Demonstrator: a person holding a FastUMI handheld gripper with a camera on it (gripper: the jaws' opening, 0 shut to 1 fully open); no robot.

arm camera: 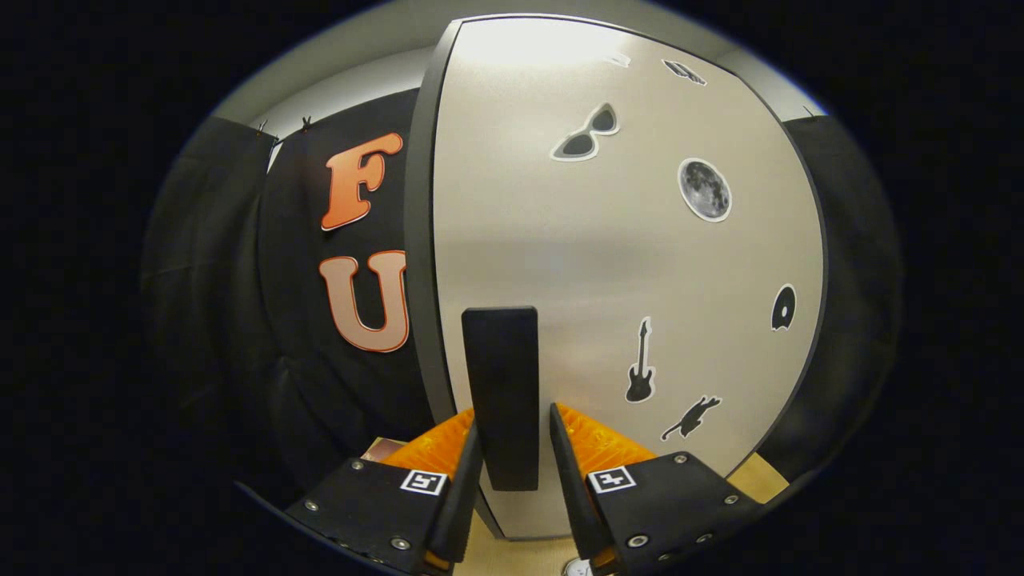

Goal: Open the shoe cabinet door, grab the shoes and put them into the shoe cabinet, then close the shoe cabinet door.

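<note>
The 2 fingers (514, 480) parted around, not visibly gripping, the upright handle (502, 384) near the cabinet door (624, 264) edge.

From my seat, the tongs (514, 448) straddle the door handle (502, 396), and whether they press it I cannot tell. The closed cabinet door (624, 264) hides the inside.

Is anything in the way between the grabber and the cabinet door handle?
No. The black handle on the cabinet door already sits between the gripper fingers, with nothing visible in front of it. Whether they press on it is unclear.
</note>
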